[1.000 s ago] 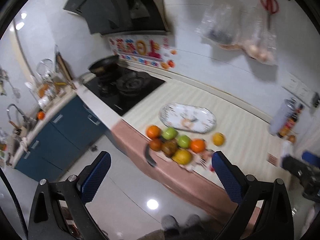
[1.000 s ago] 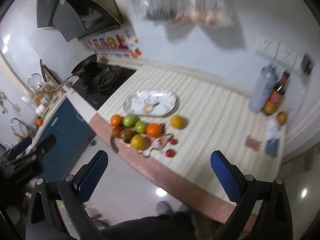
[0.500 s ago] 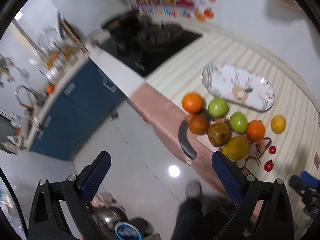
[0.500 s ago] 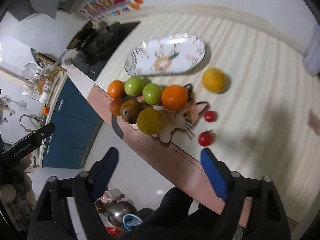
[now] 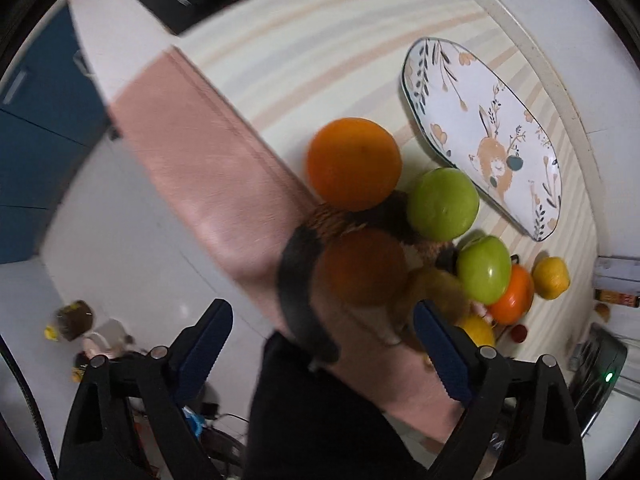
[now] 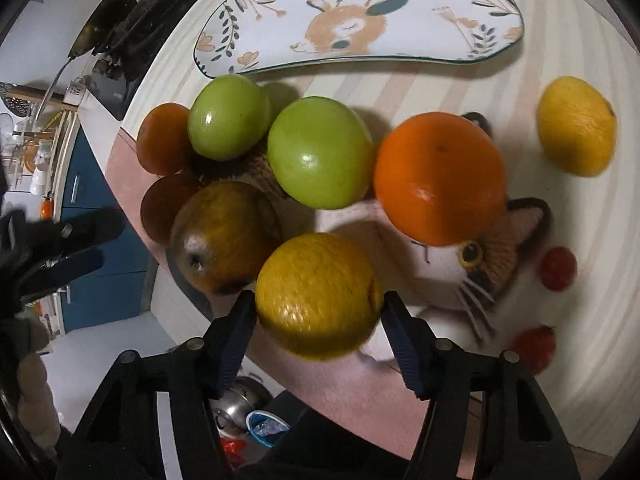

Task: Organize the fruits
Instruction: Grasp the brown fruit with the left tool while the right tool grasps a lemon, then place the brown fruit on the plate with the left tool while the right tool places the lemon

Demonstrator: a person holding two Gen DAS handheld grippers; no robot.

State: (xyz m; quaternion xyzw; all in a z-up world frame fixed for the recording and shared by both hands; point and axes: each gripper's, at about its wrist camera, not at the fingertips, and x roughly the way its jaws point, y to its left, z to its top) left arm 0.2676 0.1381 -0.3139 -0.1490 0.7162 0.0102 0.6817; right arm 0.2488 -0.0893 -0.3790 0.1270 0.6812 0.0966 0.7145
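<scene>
Though hidden leftward, right claw (image 6: 318, 312) astride lemon (image 6: 318, 296)

We find the fruits heaped on the cat-shaped mat (image 6: 460, 276), just before the plate (image 6: 400, 12). One lemon (image 6: 576, 126) and two tomatoes (image 6: 558, 269) lie right of the mat, off it.

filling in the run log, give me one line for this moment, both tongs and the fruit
right tongs: around yellow fruit, contact unclear | left tongs: open, over counter edge by dark orange fruit | plate: empty | step: picking first fruit
</scene>
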